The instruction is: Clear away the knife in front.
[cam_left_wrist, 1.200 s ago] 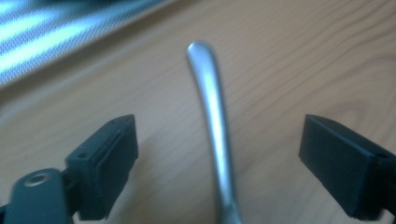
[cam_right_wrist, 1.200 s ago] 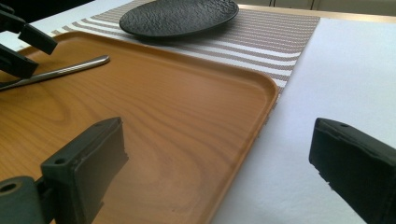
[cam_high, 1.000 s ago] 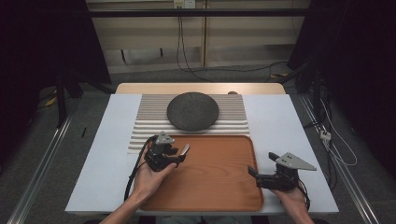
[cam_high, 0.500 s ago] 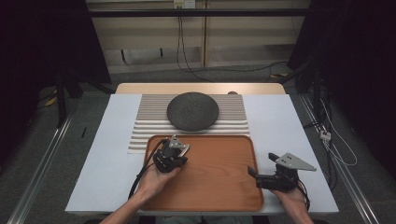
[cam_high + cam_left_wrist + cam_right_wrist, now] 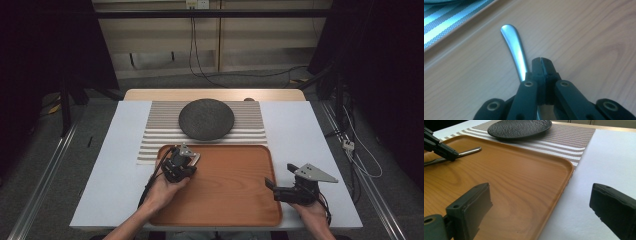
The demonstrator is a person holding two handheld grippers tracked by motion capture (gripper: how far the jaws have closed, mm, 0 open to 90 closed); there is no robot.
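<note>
Hands come in from the bottom of the high view, each holding a gripper. Your right gripper [image 5: 272, 186] rests at the near right edge of the wooden tray [image 5: 235, 210], its jaws spread wide apart with nothing between them; in the right gripper view one jaw sits over the tray and the other over the white table [image 5: 609, 157].

Your left gripper [image 5: 186, 159] is over the tray's far left corner. In the left gripper view its jaws are pressed together, tips touching. A slim metal utensil handle [image 5: 513, 47] lies flat on the tray and runs alongside and under the left jaw; you cannot tell from these pictures whether the jaws pinch it.

Beyond the tray lies a striped placemat [image 5: 160, 135]. On the mat sits a round, dark, textured plate [image 5: 206, 118], just beyond the tray's far rim.
</note>
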